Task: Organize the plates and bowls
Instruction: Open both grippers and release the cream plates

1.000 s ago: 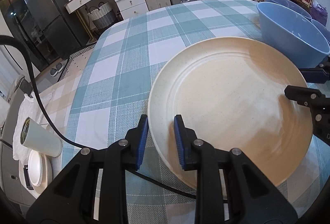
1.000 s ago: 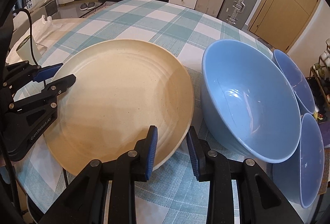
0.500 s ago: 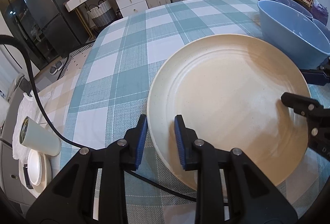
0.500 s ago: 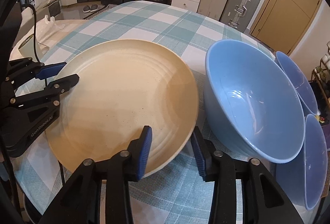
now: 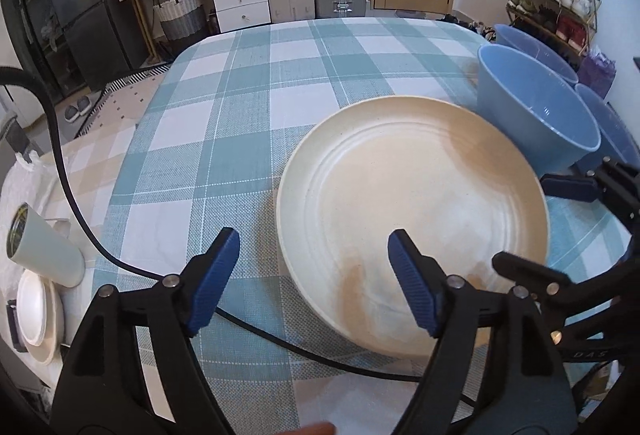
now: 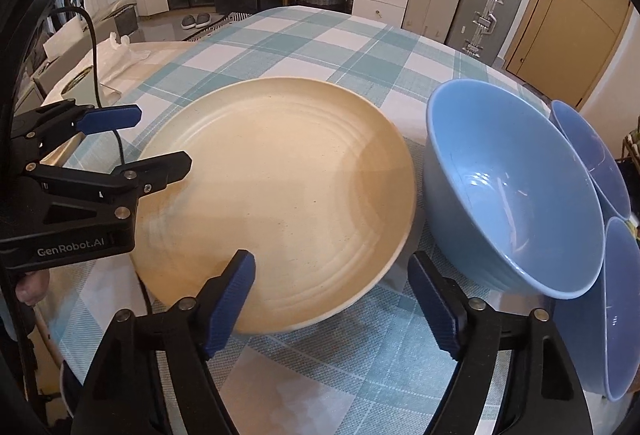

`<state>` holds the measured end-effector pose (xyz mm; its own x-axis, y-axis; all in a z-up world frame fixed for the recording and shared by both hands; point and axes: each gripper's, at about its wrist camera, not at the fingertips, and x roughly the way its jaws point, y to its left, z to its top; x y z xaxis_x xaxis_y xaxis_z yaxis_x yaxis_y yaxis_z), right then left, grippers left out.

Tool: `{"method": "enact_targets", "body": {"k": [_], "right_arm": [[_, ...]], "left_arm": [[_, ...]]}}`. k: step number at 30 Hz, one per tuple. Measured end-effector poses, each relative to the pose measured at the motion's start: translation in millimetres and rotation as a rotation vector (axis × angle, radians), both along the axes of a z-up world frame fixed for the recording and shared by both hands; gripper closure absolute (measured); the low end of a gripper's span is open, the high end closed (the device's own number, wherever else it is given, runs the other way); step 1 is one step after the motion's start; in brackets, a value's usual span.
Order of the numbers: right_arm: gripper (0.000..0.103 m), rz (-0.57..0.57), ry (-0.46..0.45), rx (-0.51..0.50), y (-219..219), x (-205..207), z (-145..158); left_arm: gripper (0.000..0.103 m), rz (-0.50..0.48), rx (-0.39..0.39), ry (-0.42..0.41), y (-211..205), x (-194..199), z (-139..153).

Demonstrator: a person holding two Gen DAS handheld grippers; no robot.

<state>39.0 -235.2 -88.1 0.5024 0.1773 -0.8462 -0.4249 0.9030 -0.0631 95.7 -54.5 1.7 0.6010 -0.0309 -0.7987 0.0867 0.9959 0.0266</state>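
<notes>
Your left gripper (image 5: pixel 312 275) is spread wide, its fingers straddling the near-left rim of the cream plate (image 5: pixel 416 211), not clamping it. Your right gripper (image 6: pixel 332 299) is also wide apart, straddling the plate's opposite edge, one pad over the rim, the other outside. Plate sits flat on the checked tablecloth (image 5: pixel 240 107). Large blue bowl (image 6: pixel 516 195) is just beside the plate, two smaller blue bowls (image 6: pixel 592 155) behind it.
</notes>
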Motion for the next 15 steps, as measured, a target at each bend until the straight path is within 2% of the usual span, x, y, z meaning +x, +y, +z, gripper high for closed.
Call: {"method": "enact_targets", "body": {"k": [4, 7, 8, 9, 15], "right_arm": [[0.017, 0.025, 0.008, 0.034, 3, -5, 6], [0.011, 0.031, -0.003, 0.041, 6, -9, 12], [0.01, 0.035, -0.005, 0.05, 6, -10, 15], [0.005, 0.04, -0.005, 0.06, 6, -11, 17], [0.002, 0.06, 0.019, 0.114, 5, -14, 30]], "left_arm": [[0.024, 0.003, -0.057, 0.009, 8, -4, 6], [0.019, 0.014, -0.066, 0.002, 12, -7, 11], [0.013, 0.017, -0.073, 0.001, 14, -8, 13], [0.001, 0.019, -0.079, 0.001, 15, -9, 15], [0.002, 0.031, -0.088, -0.011, 17, -12, 26]]}}
